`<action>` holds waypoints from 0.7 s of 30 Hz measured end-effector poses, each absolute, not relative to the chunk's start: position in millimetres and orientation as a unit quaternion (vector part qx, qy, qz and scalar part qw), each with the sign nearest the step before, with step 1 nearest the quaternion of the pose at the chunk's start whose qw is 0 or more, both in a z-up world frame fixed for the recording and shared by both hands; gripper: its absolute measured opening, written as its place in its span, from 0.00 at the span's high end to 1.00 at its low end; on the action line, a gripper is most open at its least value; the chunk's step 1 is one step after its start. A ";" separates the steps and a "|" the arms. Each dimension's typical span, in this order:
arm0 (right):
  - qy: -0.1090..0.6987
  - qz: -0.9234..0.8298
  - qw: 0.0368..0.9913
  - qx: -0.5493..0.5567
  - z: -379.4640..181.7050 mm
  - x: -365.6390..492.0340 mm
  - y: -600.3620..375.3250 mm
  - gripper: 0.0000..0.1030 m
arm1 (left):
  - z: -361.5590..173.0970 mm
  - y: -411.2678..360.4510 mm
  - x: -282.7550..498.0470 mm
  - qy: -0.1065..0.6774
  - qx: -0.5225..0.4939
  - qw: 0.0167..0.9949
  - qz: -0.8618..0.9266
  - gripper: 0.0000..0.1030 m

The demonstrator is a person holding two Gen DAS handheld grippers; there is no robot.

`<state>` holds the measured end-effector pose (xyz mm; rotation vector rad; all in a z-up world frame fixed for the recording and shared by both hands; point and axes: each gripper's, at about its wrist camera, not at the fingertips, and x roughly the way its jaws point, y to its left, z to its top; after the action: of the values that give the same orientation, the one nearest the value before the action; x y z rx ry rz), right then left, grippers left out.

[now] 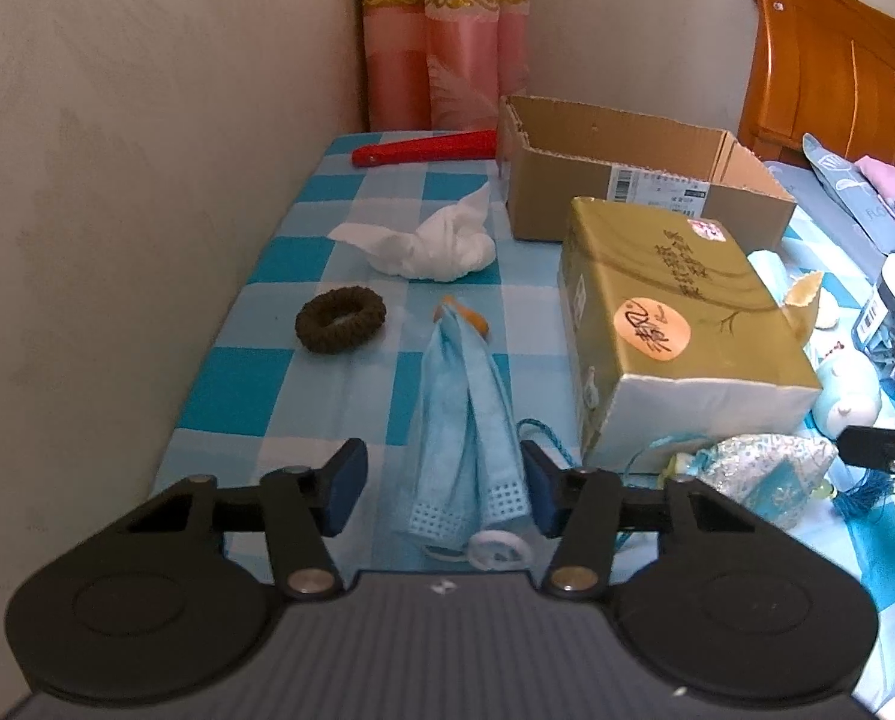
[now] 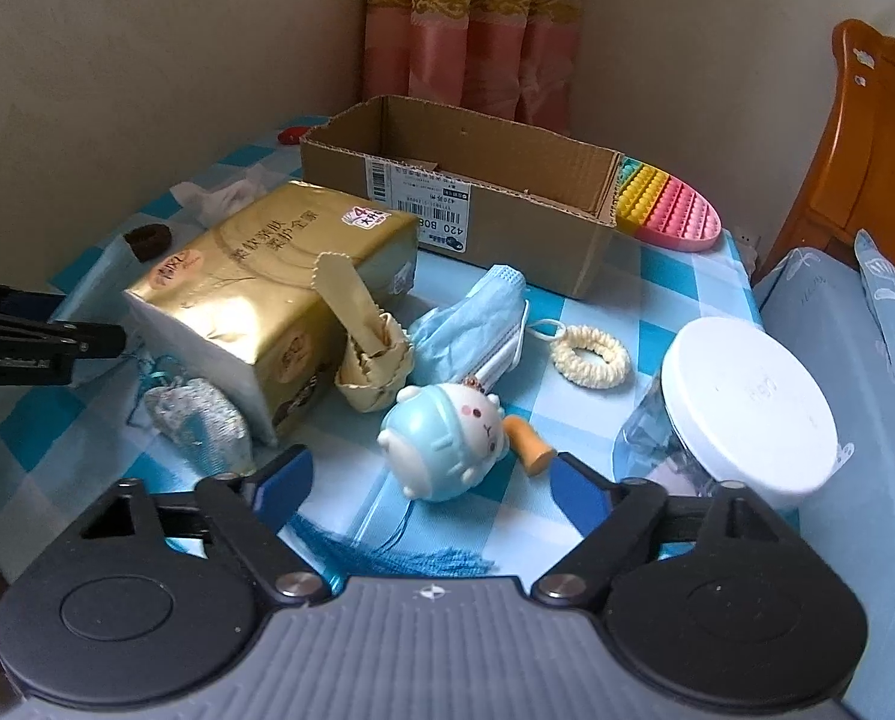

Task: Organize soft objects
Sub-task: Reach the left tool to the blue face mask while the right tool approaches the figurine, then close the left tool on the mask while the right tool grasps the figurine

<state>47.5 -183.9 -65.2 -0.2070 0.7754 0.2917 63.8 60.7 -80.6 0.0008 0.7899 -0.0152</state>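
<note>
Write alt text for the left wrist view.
An open left gripper straddles a blue face mask lying on a blue checked tablecloth. Beyond lie a brown scrunchie, crumpled white tissue, a gold tissue pack and an open cardboard box.

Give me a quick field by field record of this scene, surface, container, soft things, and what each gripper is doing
surface: blue and white checked cloth
container: open cardboard box, at the back; nothing visible inside
soft items loose: blue face mask, white crumpled cloth, dark hair tie, cream hair tie, blue plush toy
other: gold tissue pack, lying beside the box
left gripper: open, straddling the near end of the mask
right gripper: open, holding nothing, plush toy just ahead
</note>
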 end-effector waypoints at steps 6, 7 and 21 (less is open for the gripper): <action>0.378 0.143 0.909 -0.104 -71.9 59.5 -183.0 0.23 | -79.9 61.6 65.9 0.390 -0.007 0.921 -0.014 0.60; 0.378 0.143 0.909 -0.105 -72.7 61.1 -182.9 0.25 | -80.0 61.4 66.3 0.392 -0.009 0.920 -0.016 0.62; 0.380 0.142 0.907 -0.113 -74.8 61.3 -182.3 0.47 | -73.6 61.6 58.1 0.396 -0.016 0.918 -0.024 0.82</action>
<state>61.3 -182.3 -74.8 -0.2337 0.7851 0.2926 58.1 61.6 -73.6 -0.0339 0.8146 -0.0490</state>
